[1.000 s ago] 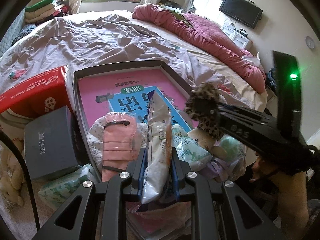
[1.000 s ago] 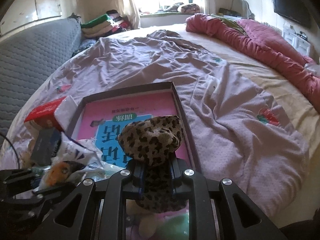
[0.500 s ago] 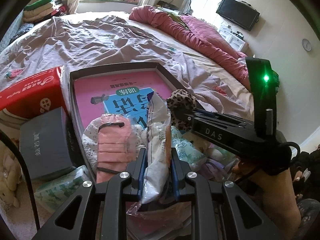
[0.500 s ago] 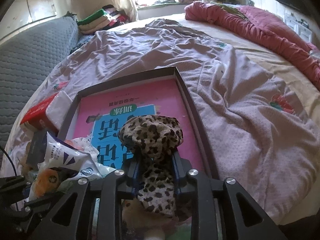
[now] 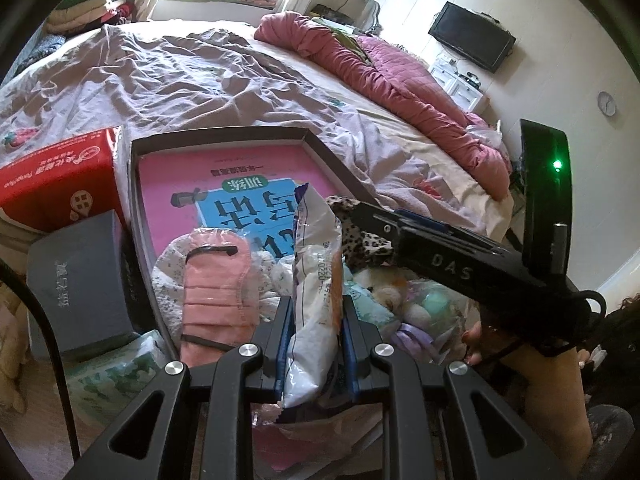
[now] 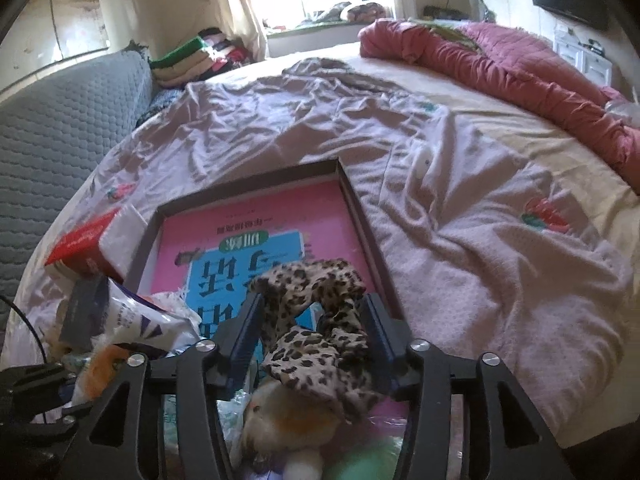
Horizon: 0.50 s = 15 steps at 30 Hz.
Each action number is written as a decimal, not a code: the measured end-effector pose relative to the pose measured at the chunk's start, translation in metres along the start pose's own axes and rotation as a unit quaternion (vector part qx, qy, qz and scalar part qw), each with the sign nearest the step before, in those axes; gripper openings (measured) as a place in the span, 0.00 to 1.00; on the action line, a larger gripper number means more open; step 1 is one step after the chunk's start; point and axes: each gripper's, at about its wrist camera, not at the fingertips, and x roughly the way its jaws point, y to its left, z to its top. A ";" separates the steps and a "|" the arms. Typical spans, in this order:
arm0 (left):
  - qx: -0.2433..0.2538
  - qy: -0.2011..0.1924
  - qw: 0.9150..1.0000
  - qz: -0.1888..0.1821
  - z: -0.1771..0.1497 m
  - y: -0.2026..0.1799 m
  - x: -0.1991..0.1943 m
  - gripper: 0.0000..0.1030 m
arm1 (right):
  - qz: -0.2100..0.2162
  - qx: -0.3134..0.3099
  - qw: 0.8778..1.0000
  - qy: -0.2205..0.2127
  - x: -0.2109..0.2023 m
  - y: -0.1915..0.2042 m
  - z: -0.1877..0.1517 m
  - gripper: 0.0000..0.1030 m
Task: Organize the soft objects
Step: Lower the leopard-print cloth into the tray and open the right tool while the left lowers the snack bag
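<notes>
Your right gripper (image 6: pixel 310 326) fingers have just been opening, releasing the leopard-print scrunchie (image 6: pixel 316 320) over the near tray (image 5: pixel 320 152) pile, while your left gripper (image 5: pixel 314 344) stays clamped on the snack packet (image 5: pixel 316 280)—place that next.

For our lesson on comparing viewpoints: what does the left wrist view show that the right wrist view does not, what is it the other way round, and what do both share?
Only the left wrist view: the pink face mask, the wall clock, and the left tool clamped on a white snack bag.

Only the right wrist view: the grey quilted headboard, and the right tool, its jaws just opened, with the leopard scrunchie loose between them.

Both: the tray with its pink book, the red tissue box, the crimson quilt.
</notes>
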 end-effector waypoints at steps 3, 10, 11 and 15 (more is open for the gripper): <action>-0.006 -0.004 1.000 -0.012 0.000 0.000 -0.001 0.22 | -0.002 0.008 1.000 -0.008 -0.009 -0.003 0.000 0.57; -0.022 -0.006 0.999 -0.032 0.003 0.002 0.003 0.22 | -0.001 0.009 1.000 -0.011 -0.024 -0.004 -0.005 0.57; -0.020 -0.007 0.999 -0.026 0.003 0.001 0.003 0.23 | -0.001 0.009 1.000 -0.010 -0.025 -0.004 -0.007 0.57; -0.010 0.002 1.000 -0.009 0.002 -0.002 0.007 0.24 | -0.003 0.009 1.000 -0.008 -0.031 -0.004 -0.010 0.58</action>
